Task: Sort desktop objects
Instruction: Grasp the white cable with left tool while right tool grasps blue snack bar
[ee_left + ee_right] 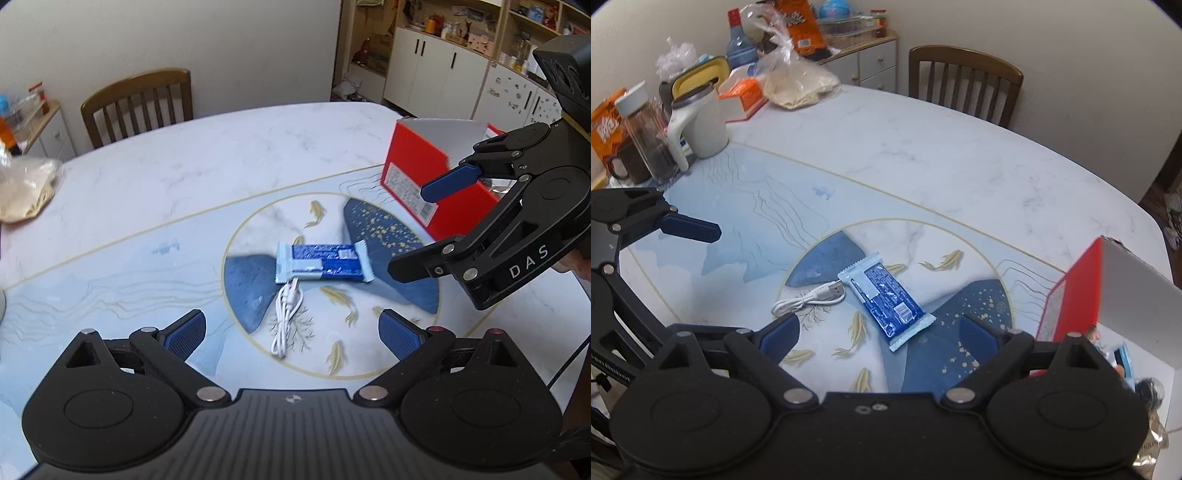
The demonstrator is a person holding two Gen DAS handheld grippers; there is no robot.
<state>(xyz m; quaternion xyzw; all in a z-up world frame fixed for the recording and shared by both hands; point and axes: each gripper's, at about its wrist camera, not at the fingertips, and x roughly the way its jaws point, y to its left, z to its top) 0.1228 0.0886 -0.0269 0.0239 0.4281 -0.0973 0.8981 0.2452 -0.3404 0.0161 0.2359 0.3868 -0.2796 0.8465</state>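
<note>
blue snack packet (322, 262) flat, touching coiled white cable (286, 320); red box (424, 177) beside.

A home dining room — wooden chair (964, 83), cluttered shelves (480, 26), cabinets (432, 70).

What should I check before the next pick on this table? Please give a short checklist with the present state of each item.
1. Left gripper open and empty: ok.
2. Right gripper open and empty: ok.
3. Blue snack packet lies flat, nothing on top: ok.
4. White USB cable clear of the packet: not ok; in the left wrist view its plug end seems to touch the packet's edge.
5. Red box open on top: ok.
6. Free room left inside the box: cannot tell; some items already lie inside.
</note>
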